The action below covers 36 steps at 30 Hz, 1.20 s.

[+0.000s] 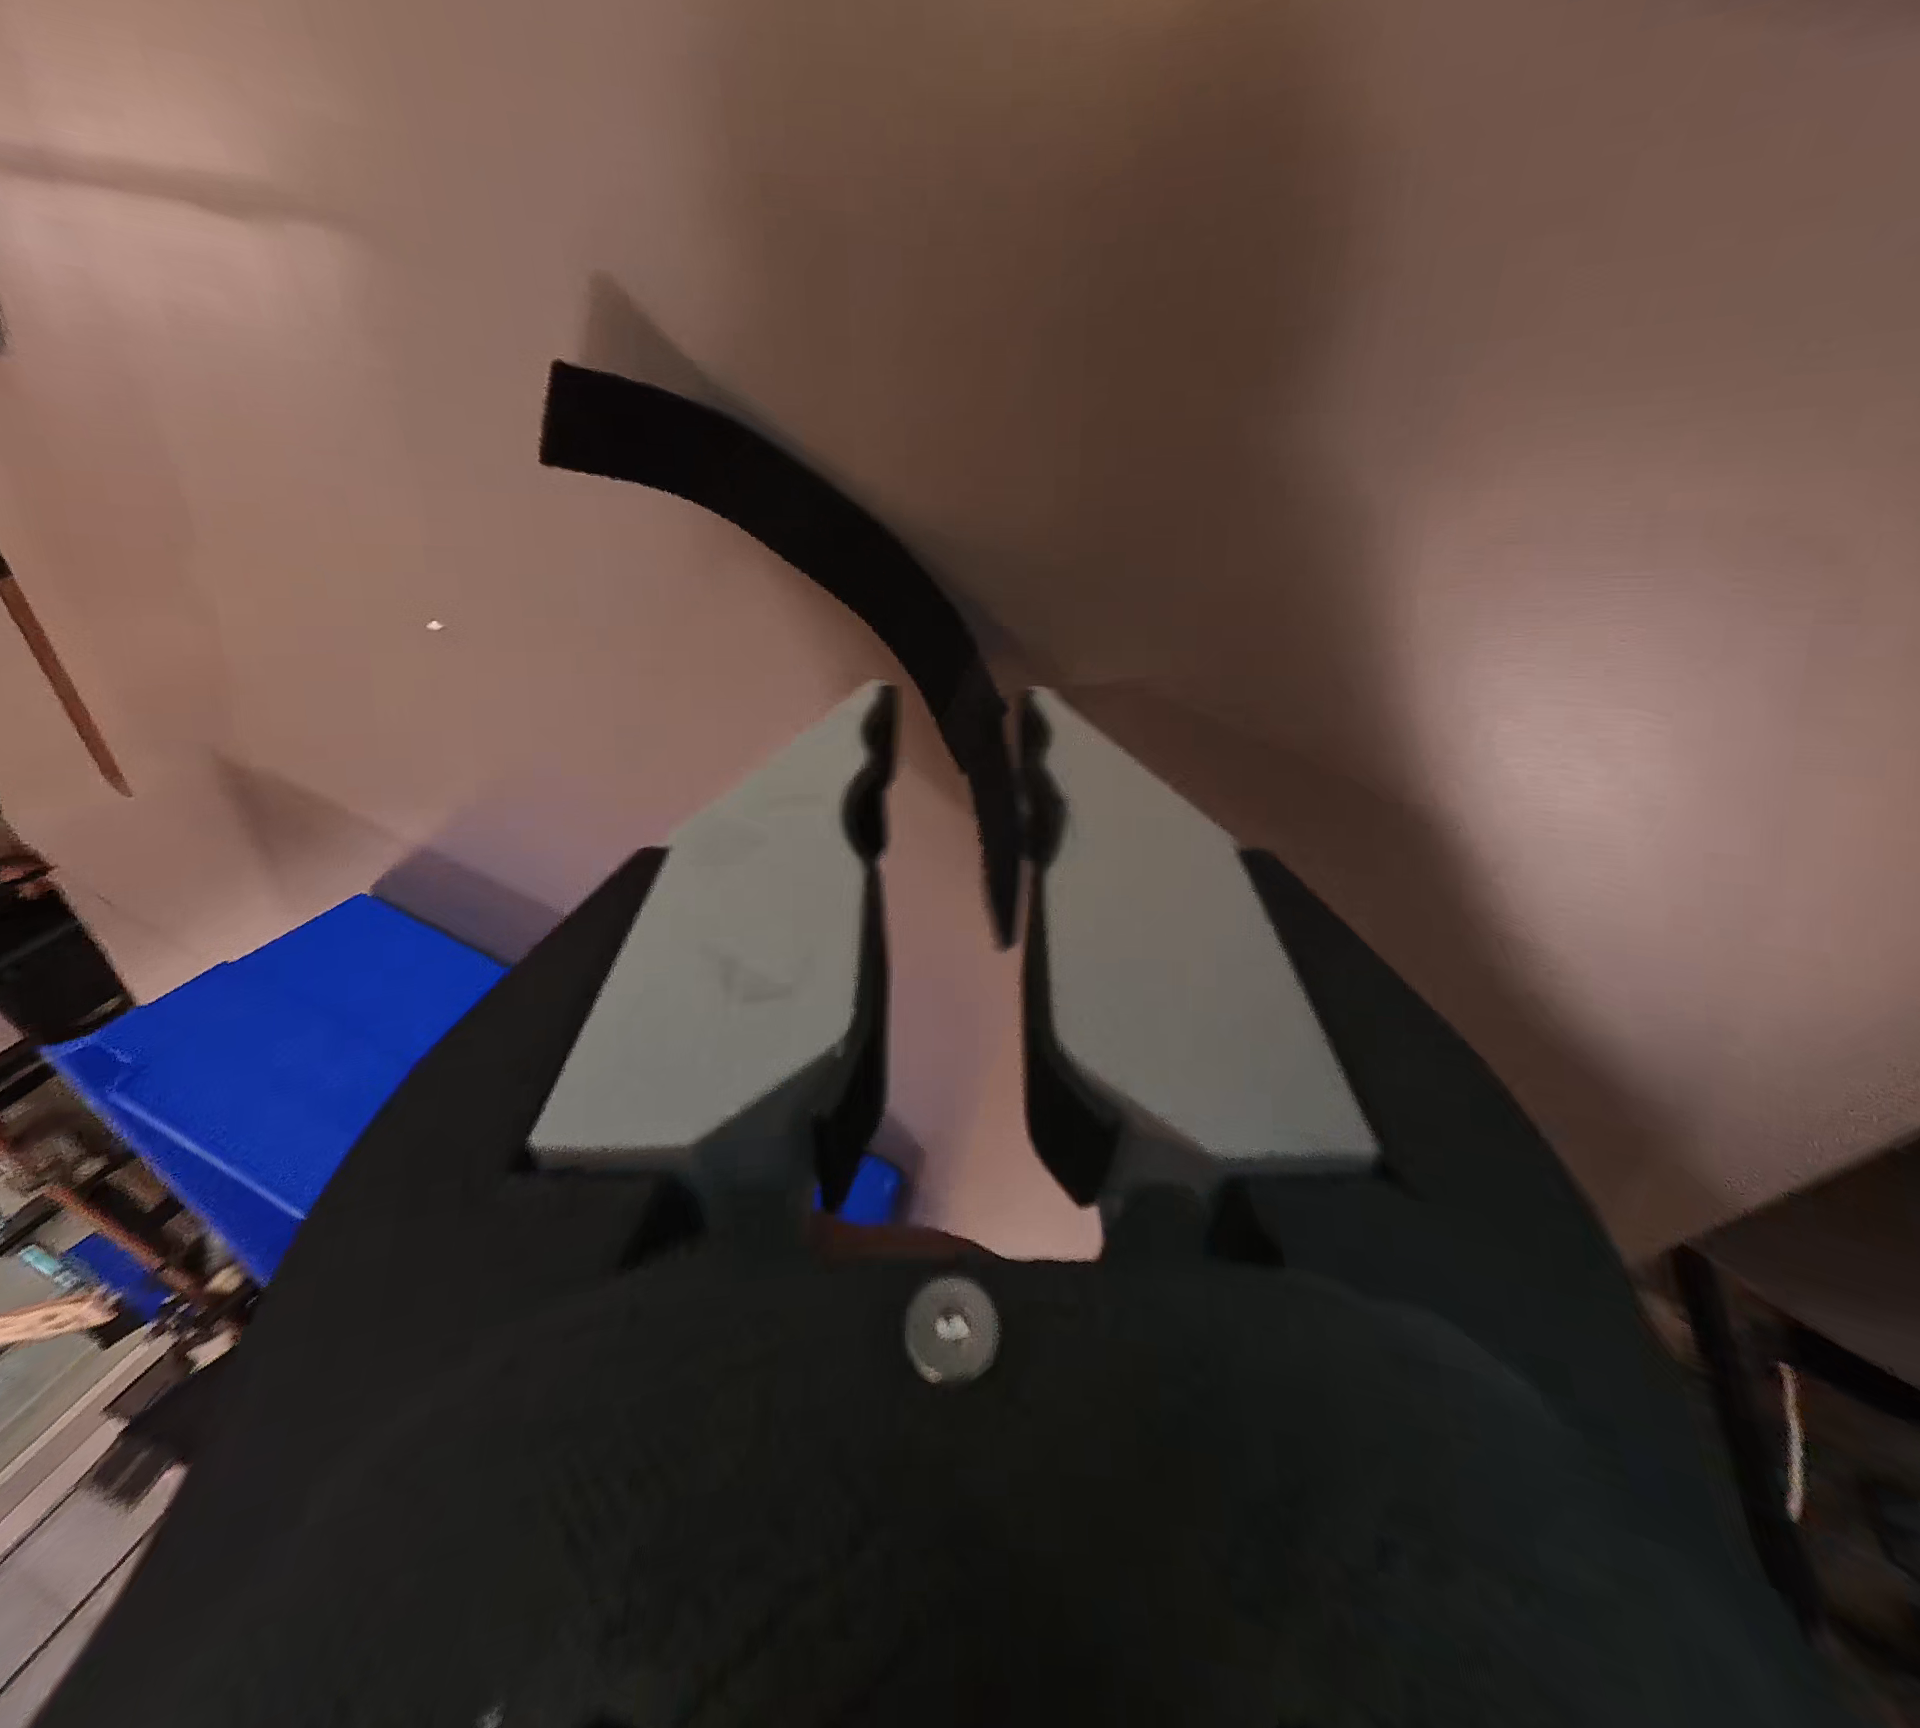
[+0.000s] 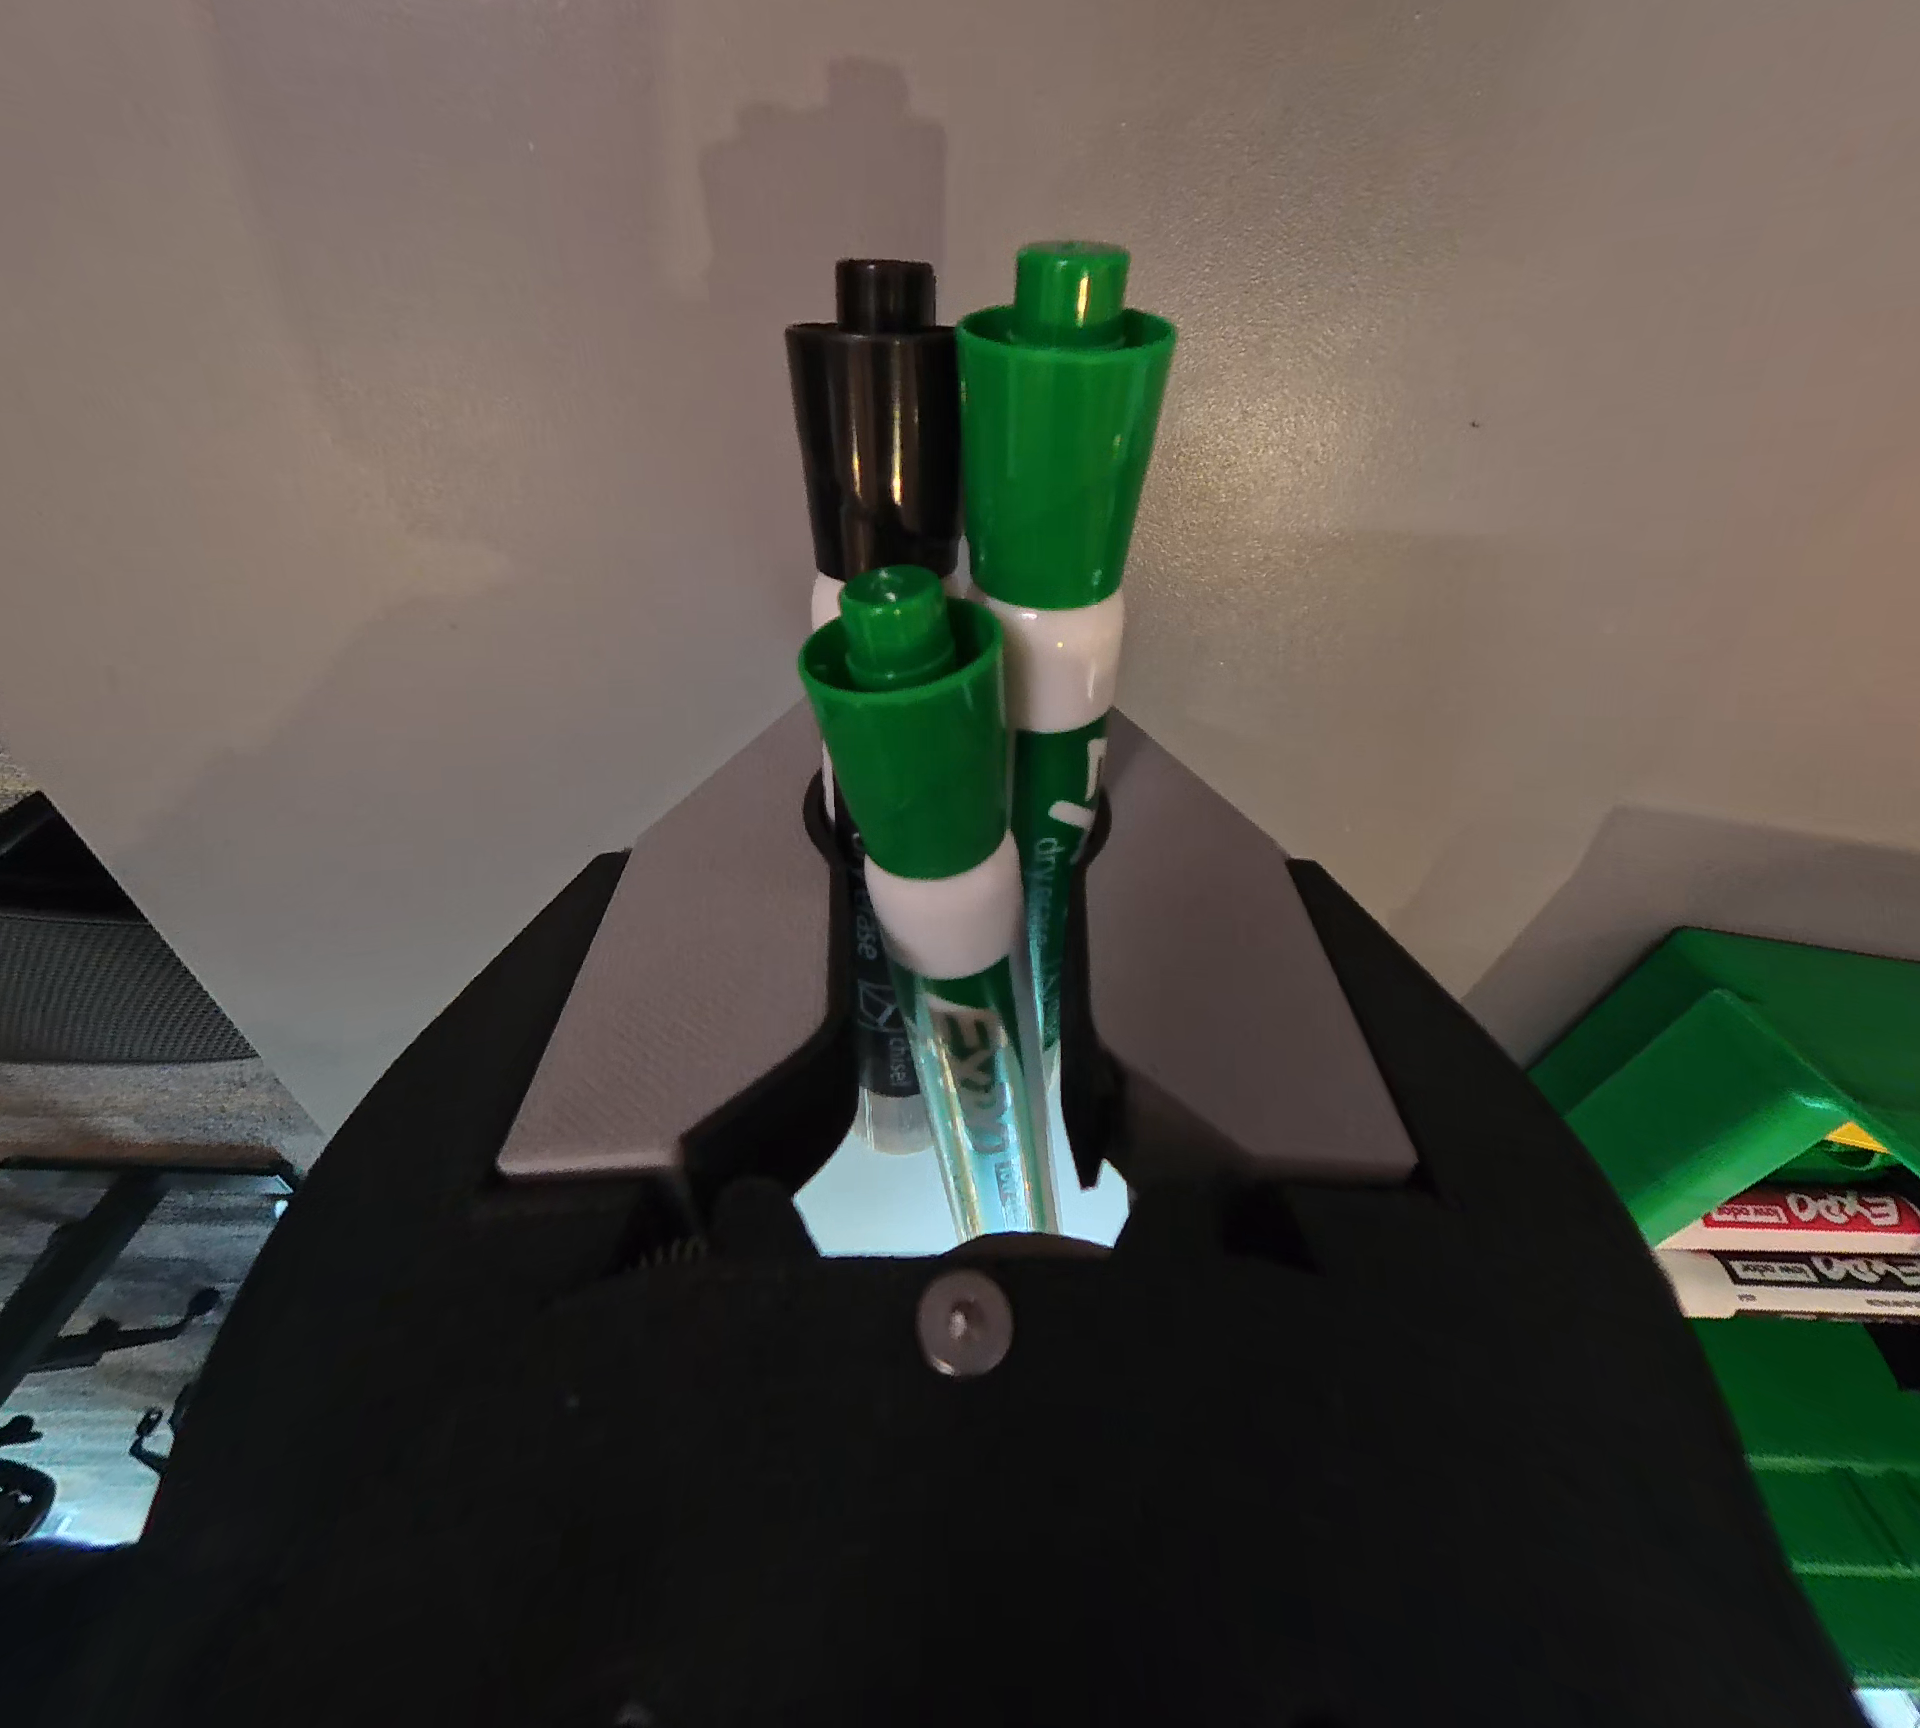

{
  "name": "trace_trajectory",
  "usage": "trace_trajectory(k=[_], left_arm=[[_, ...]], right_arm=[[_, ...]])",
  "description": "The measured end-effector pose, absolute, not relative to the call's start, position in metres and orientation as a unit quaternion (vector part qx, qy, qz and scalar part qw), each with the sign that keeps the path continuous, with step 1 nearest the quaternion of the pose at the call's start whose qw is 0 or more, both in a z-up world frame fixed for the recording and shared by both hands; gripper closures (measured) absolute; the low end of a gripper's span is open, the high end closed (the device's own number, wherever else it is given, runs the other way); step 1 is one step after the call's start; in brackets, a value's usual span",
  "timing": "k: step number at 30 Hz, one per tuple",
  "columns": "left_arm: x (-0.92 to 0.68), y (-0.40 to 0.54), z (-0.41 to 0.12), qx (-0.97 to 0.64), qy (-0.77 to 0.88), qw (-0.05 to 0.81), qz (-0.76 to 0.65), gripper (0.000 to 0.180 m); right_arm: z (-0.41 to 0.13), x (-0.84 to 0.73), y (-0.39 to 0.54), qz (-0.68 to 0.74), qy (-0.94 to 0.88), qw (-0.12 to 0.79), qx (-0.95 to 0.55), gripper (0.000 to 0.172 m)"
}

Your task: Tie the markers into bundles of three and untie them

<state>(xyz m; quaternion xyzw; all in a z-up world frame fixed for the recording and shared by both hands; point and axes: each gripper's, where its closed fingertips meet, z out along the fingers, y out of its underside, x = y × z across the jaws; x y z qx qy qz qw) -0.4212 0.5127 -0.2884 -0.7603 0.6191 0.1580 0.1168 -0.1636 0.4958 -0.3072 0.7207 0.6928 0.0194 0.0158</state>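
Note:
In the left wrist view my left gripper (image 1: 956, 712) hangs above the brown table (image 1: 1299, 276) with its jaws apart. A black strap (image 1: 769, 483) lies against the inner face of its right finger (image 1: 1049, 743) and curves up and to the left. There is a clear gap between the strap and the left finger (image 1: 831, 795), so the pads do not press on it. In the right wrist view my right gripper (image 2: 961, 795) is shut on three markers held side by side, caps pointing away: a black one (image 2: 878, 431) and two green ones (image 2: 1060, 452) (image 2: 904, 743).
A blue bin (image 1: 270, 1076) sits at the lower left of the left wrist view. A green bin (image 2: 1766, 1107) holding more markers (image 2: 1808, 1263) sits at the lower right of the right wrist view. The table edge and a chair lie at the left (image 2: 104, 1003).

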Motion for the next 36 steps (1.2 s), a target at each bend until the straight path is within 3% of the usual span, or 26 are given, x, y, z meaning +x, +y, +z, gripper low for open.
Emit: trace_trajectory(k=[1, 4, 9, 11, 13, 16, 19, 21, 25, 30, 36], left_arm=[[-0.424, 0.518, -0.291, -0.755, 0.621, 0.121, 0.172, 0.18], [-0.423, 0.534, -0.292, -0.763, 0.607, 0.161, 0.156, 0.18], [-0.374, 0.525, -0.26, -0.808, 0.472, 0.296, -0.191, 0.18], [-0.368, 0.514, -0.251, -0.804, 0.395, 0.291, -0.335, 0.18], [-0.377, 0.512, -0.262, -0.811, 0.343, 0.27, -0.389, 0.18], [-0.391, 0.514, -0.281, -0.826, 0.317, 0.272, -0.379, 0.178], [-0.392, 0.506, -0.285, -0.829, 0.333, 0.266, -0.363, 0.142], [-0.388, 0.501, -0.282, -0.822, 0.36, 0.273, -0.346, 0.132], [-0.395, 0.503, -0.272, -0.8, 0.445, 0.327, -0.234, 0.131], [-0.397, 0.51, -0.241, -0.711, 0.601, 0.357, -0.073, 0.113], [-0.372, 0.499, -0.249, -0.6, 0.77, 0.213, -0.04, 0.098]], right_arm=[[-0.307, -0.164, 0.496, 0.019, 0.693, 0.015, 0.721, 0.135], [-0.307, -0.164, 0.496, 0.014, 0.691, 0.01, 0.723, 0.135], [-0.307, -0.164, 0.496, 0.007, 0.69, 0.003, 0.724, 0.135], [-0.307, -0.164, 0.496, 0.011, 0.691, 0.006, 0.722, 0.135], [-0.307, -0.163, 0.496, 0.016, 0.693, 0.012, 0.721, 0.135], [-0.307, -0.163, 0.496, 0.02, 0.694, 0.017, 0.72, 0.135], [-0.307, -0.163, 0.496, 0.021, 0.693, 0.019, 0.72, 0.135], [-0.307, -0.164, 0.496, 0.023, 0.692, 0.02, 0.721, 0.135], [-0.307, -0.164, 0.495, 0.023, 0.69, 0.02, 0.723, 0.135], [-0.307, -0.164, 0.495, 0.024, 0.691, 0.021, 0.723, 0.134], [-0.307, -0.164, 0.495, 0.02, 0.687, 0.017, 0.726, 0.135]])
